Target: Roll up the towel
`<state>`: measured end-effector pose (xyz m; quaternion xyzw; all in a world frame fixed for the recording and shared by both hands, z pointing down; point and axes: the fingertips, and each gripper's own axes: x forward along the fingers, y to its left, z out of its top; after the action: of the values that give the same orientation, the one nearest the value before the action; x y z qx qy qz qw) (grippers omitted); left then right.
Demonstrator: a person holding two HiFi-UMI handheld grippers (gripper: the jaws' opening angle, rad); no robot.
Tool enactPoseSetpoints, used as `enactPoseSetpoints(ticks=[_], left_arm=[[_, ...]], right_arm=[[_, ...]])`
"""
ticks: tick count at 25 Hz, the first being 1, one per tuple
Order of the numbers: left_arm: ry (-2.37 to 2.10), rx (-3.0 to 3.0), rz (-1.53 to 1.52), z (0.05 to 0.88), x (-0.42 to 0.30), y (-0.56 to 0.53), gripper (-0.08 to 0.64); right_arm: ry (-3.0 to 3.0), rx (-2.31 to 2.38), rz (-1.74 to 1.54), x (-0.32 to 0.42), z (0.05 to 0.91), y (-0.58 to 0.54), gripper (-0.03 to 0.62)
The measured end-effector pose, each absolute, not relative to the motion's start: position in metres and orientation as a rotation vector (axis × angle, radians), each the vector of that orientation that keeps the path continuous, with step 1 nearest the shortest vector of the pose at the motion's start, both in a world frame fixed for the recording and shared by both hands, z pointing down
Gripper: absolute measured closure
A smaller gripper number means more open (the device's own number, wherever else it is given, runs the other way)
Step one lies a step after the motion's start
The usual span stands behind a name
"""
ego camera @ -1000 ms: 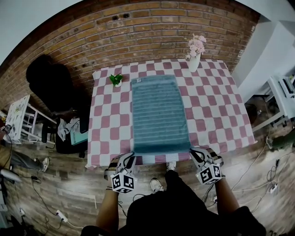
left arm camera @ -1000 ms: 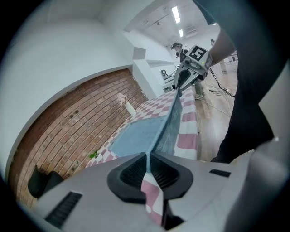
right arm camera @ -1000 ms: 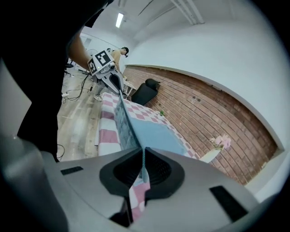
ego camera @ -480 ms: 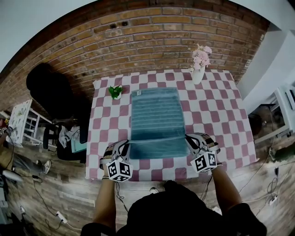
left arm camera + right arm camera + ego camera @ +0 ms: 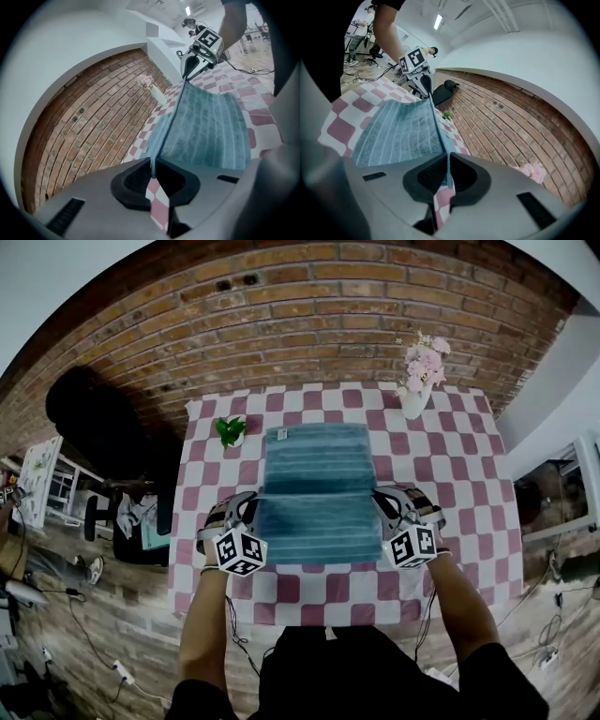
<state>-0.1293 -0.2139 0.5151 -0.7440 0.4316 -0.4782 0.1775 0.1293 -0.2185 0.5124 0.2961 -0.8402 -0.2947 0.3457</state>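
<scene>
**A:** Where is the towel?

**B:** The blue ribbed towel (image 5: 317, 457) lies lengthwise down the middle of the worktop (image 5: 455, 521), which has a pink and white checked cloth. Its far end lies flat. Its near edge is raised above the worktop and stretched in a straight line between the two grippers, with the cloth below it doubled back over the flat part.

**A:** What are the grippers doing?

**B:** The left gripper (image 5: 253, 510) is clenched on the left corner of that raised edge. The right gripper (image 5: 381, 504) is clenched on the right corner. Both are over the middle of the worktop.

**A:** Is anything else on the worktop?

**B:** A white vase of pink flowers (image 5: 419, 381) stands at its far right corner. A small green plant (image 5: 230, 430) stands near its far left corner.
</scene>
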Motion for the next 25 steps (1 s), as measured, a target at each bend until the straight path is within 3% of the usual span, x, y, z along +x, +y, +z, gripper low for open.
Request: enactPoseSetpoints(ticks=[25], left_arm=[[1.223, -2.12, -1.541, 0.611, -0.142, -0.46, 0.531]], right_arm=[[-2.022, 0.827, -0.567, 0.117, 0.609, -0.461, 0.577]])
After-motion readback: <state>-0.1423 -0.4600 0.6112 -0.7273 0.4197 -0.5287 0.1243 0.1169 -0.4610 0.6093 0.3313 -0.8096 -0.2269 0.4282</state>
